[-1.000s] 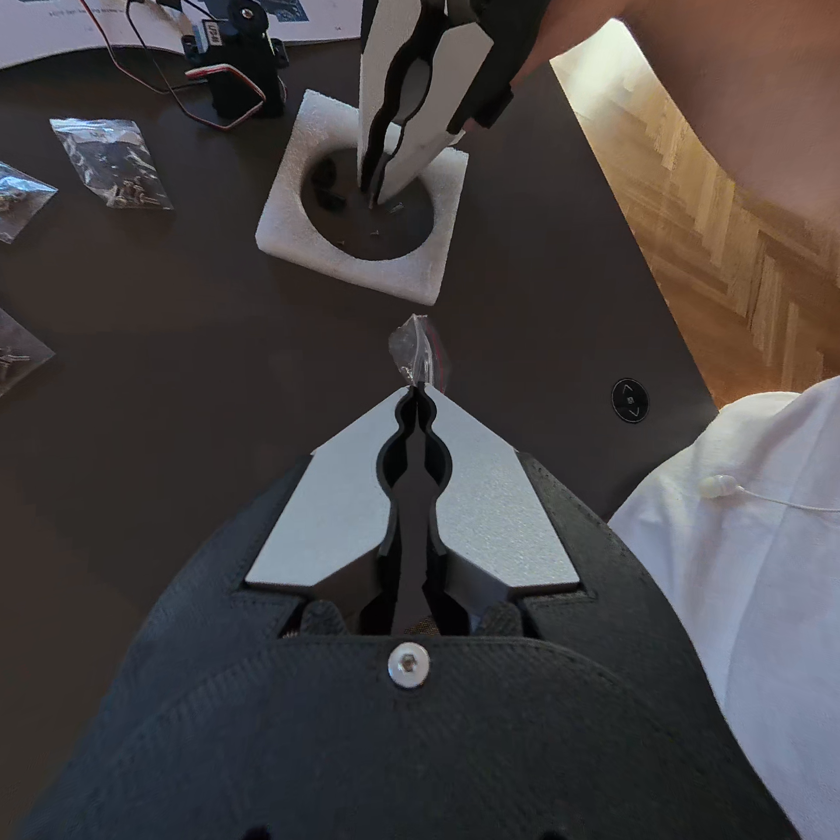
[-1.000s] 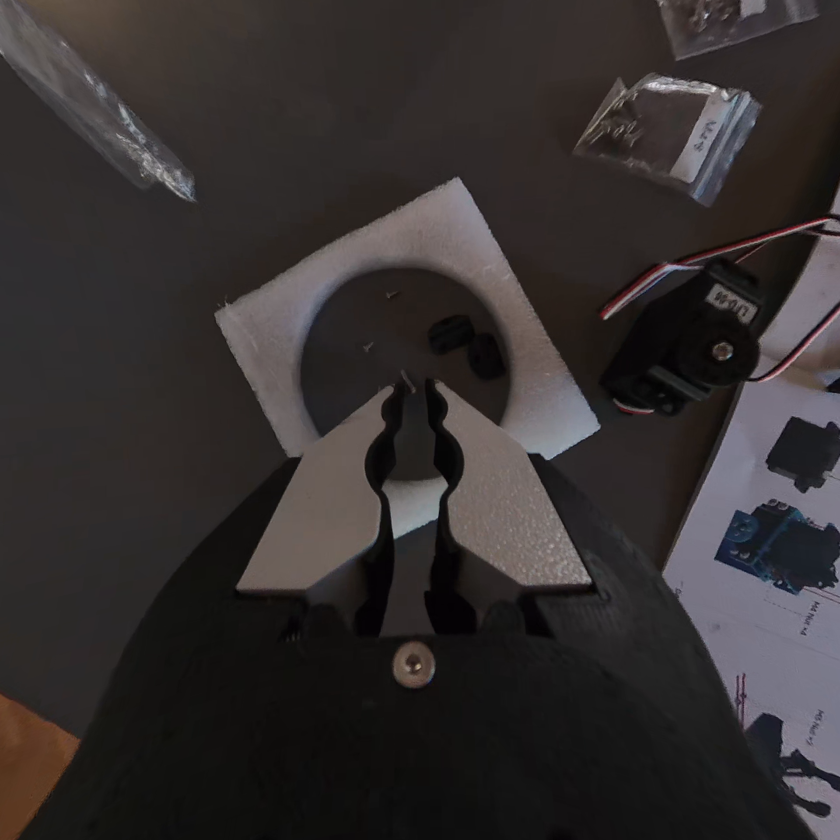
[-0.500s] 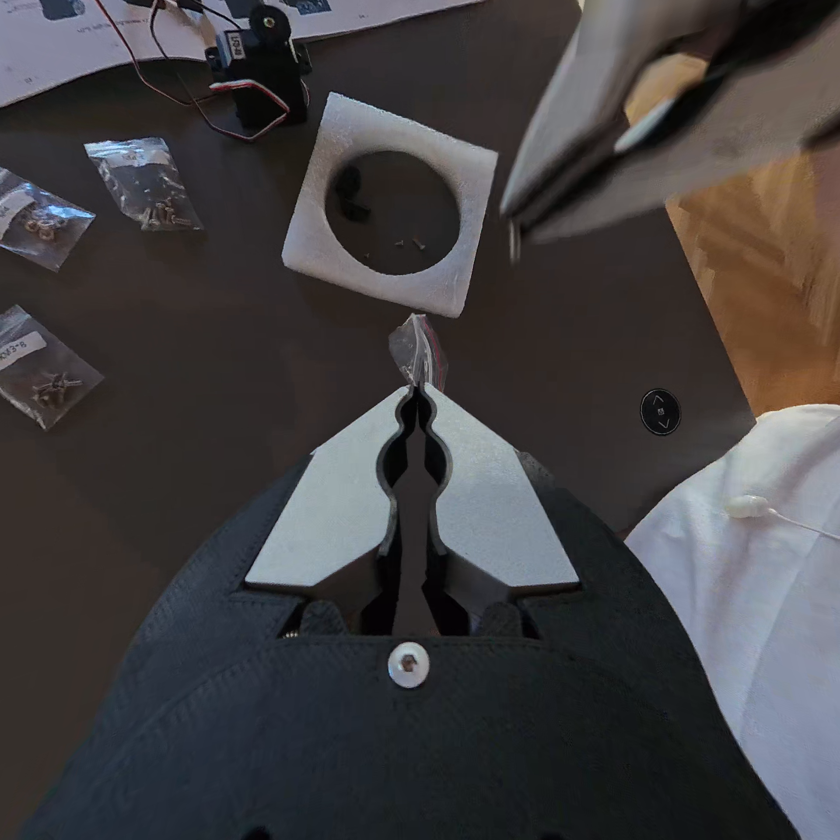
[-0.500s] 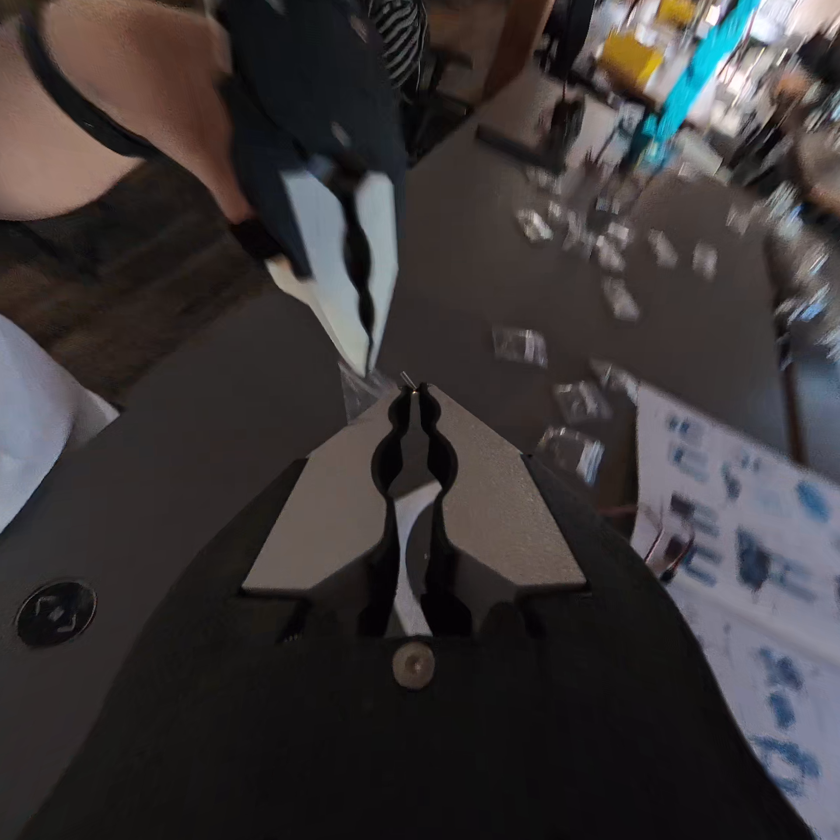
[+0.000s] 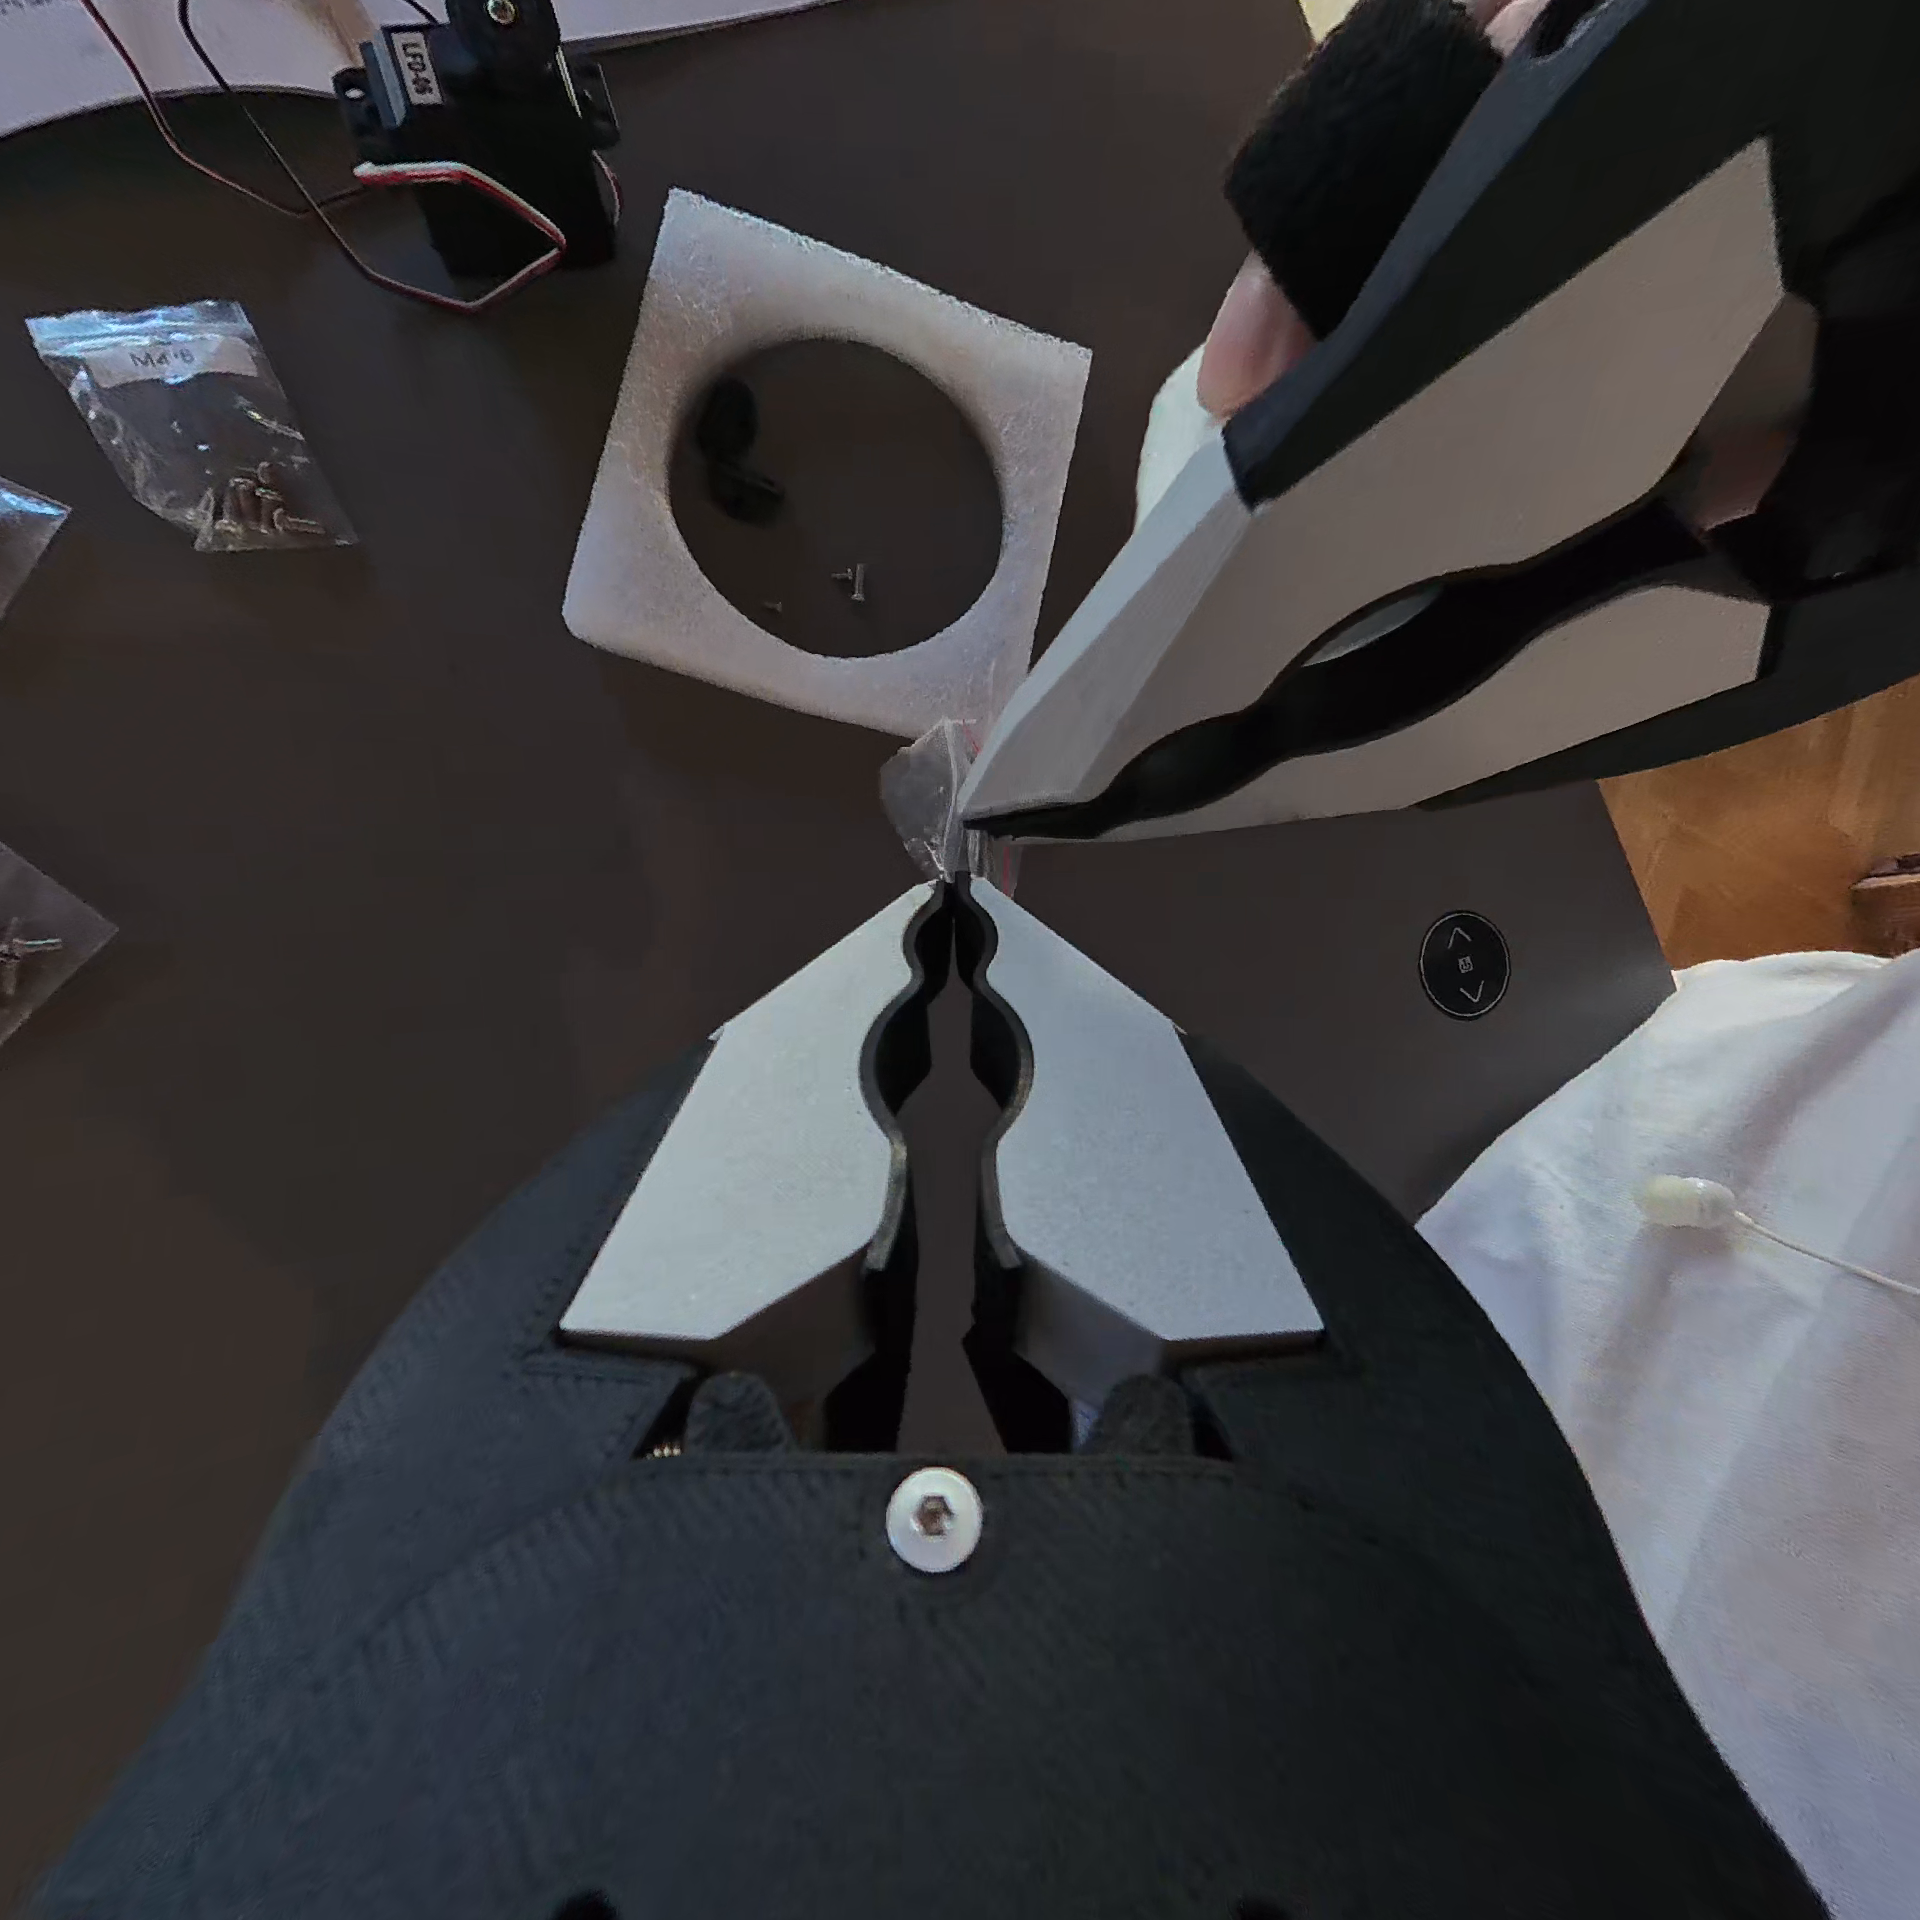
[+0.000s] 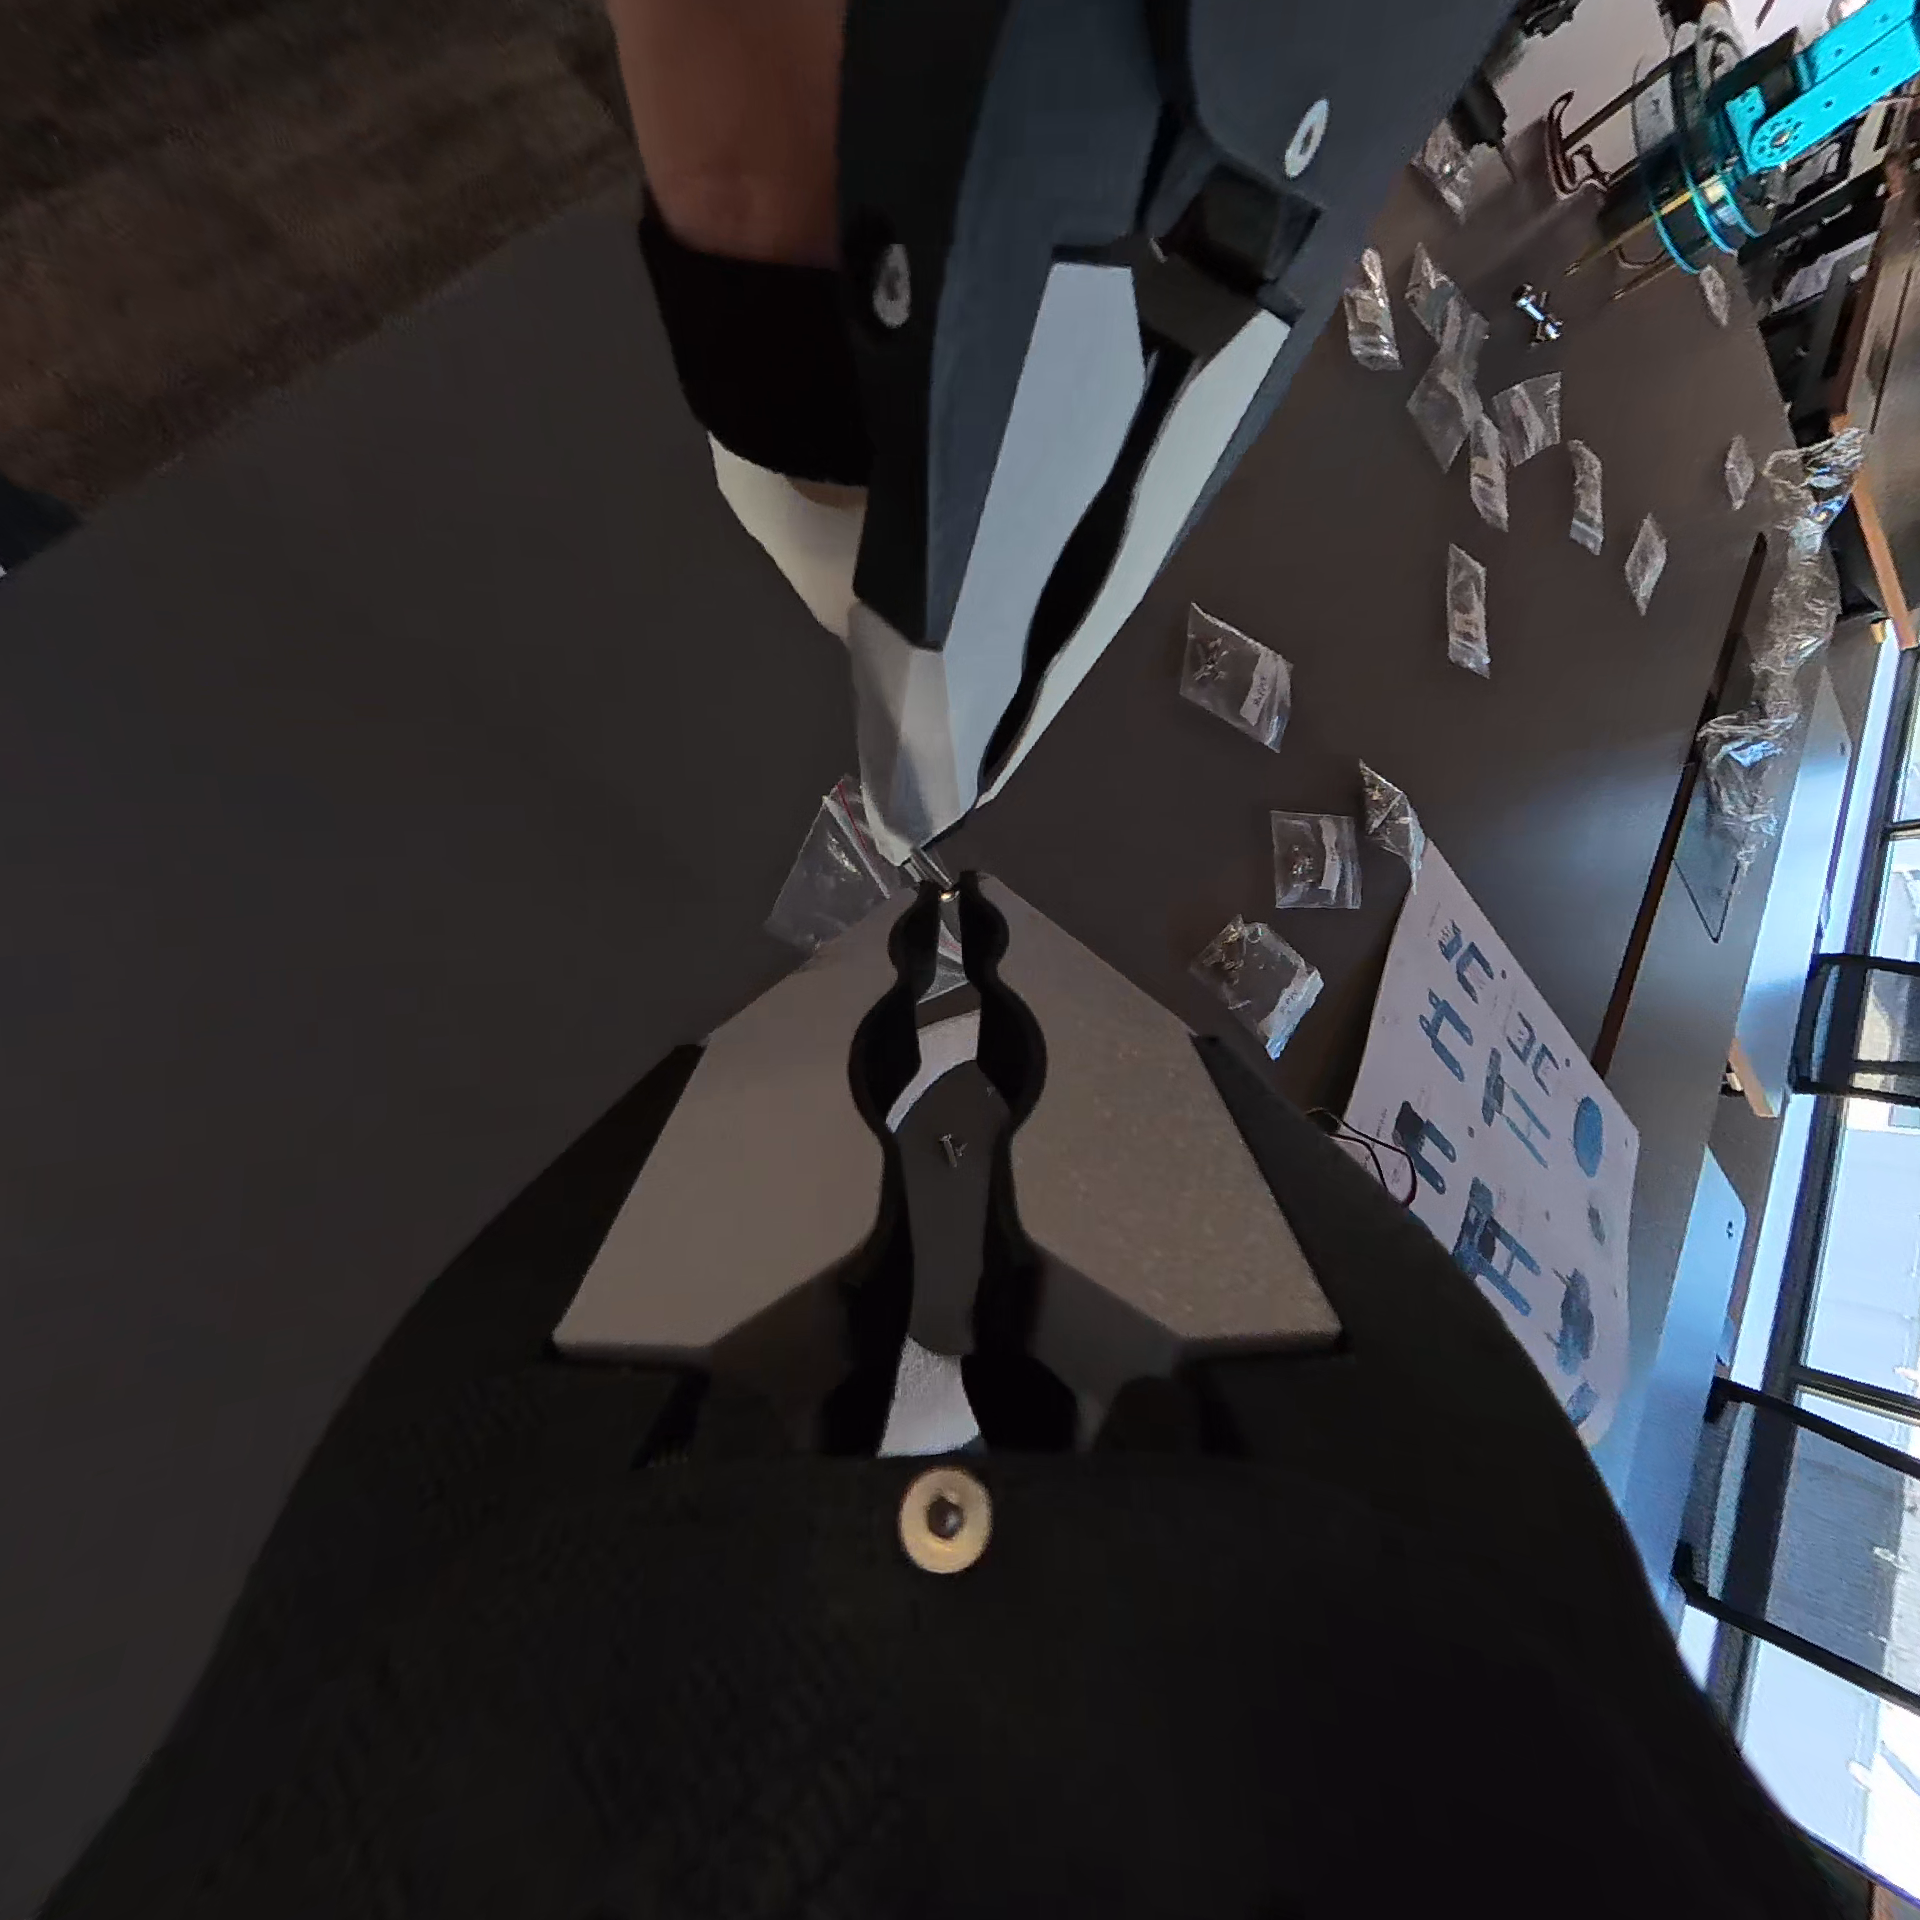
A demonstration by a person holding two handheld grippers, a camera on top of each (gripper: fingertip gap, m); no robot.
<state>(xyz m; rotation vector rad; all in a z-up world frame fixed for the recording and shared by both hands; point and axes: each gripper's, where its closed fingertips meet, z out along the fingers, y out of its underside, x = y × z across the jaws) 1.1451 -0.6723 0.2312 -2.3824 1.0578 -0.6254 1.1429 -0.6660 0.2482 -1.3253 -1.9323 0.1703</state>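
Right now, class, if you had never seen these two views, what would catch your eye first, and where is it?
First, the two grippers meeting tip to tip above the dark table: the left gripper pinches a small clear plastic bag, and the right gripper, holding a tiny screw, comes in from the upper right in the left wrist view. Just behind lies a white foam square whose round hole holds loose screws and black parts.

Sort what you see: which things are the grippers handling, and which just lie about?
Handled: small clear bag, in the shut left gripper; screw, in the shut right gripper.
Lying about: foam square, black servo, screw packet, printed sheet.
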